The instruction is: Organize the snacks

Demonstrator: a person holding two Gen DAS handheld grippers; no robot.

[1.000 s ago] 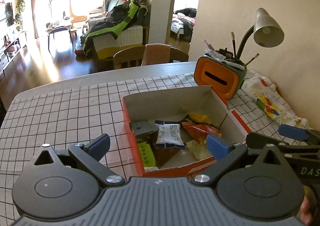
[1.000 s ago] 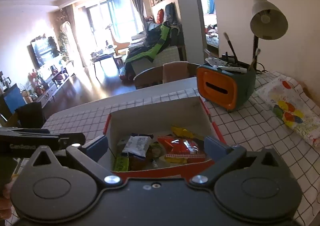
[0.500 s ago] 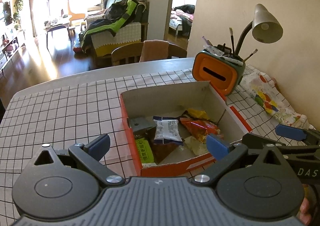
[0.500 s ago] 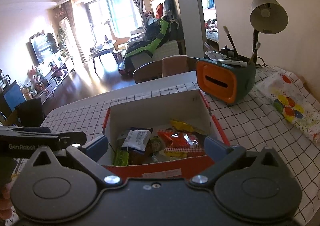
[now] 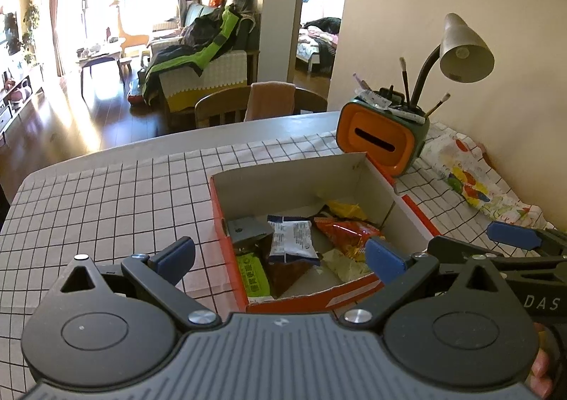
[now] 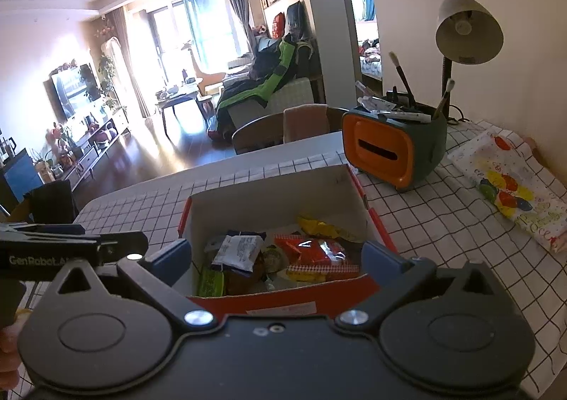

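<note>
Both grippers have pulled back slightly vs. 1 s ago, so more of the box's near wall shows in both views; contents unchanged. Nearest: left gripper point(image 5: 279, 252) jaws spread wide, holding nothing, blue pads straddling the box's near left corner, not touching it. Right gripper point(image 6: 275, 255) likewise wide apart and empty, pads either side of the near wall, above it. Red cardboard box point(image 6: 283, 297) sits open-topped on the checked tablecloth point(image 5: 106, 201), long axis running away from the cams. Inside, loose pile of snacks: green packet point(image 5: 252, 274) at near left, lengthwise along the left wall; white-and-blue packet point(image 5: 292, 238) approx. centre, tilted over a brown wrapper; red packet point(image 6: 317, 254) to the right; yellow packet point(image 6: 320, 227) toward the far wall. Far half of box floor bare. Beyond: orange-and-green organiser point(image 6: 393, 148) w/ brushes, then desk lamp point(image 6: 464, 31) by the wall.
</note>
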